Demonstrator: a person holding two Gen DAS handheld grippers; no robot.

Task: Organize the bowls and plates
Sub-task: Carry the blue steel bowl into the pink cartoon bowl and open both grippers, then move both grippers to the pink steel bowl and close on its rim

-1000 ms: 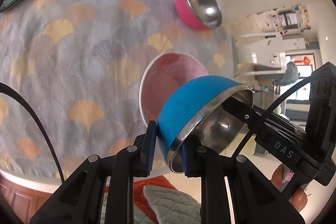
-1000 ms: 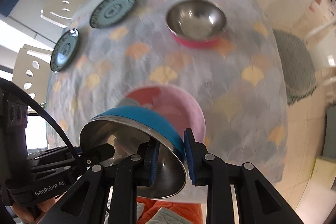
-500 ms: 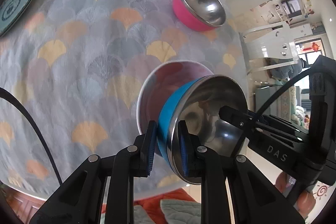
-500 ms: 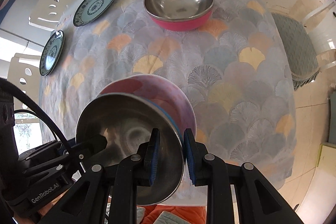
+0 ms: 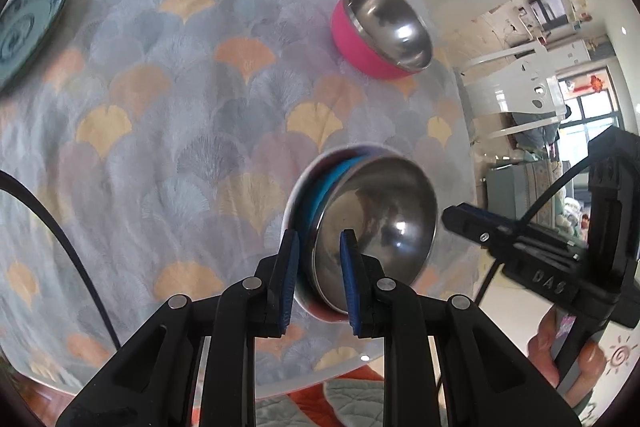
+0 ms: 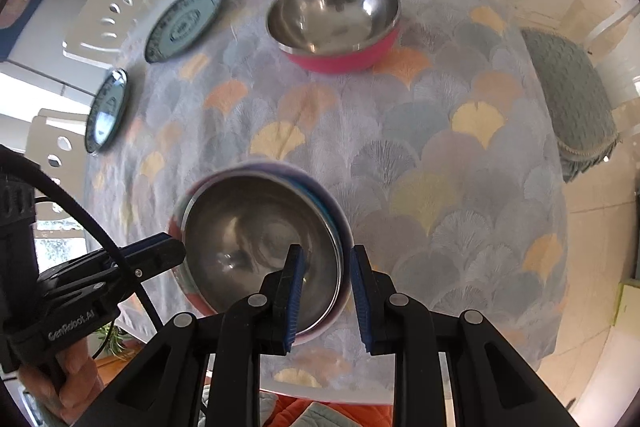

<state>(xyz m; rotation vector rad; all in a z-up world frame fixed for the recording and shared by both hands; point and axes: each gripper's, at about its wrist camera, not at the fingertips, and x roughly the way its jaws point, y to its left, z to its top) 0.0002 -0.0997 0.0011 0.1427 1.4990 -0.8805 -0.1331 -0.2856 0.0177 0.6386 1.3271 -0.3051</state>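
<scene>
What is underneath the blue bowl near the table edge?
The blue bowl sits nested inside a pink bowl; only the pink bowl's rim shows around it. The pink bowl's inside and the tablecloth beneath are covered. Both tools straddle the rims, jaws apart.

Bare tablecloth (image 6: 440, 155) lies open between the nested bowls (image 6: 260, 239) near the table's front edge and the pink bowl (image 6: 336, 23), apparently clear; two plates (image 6: 184, 23) line its far left edge.
</scene>
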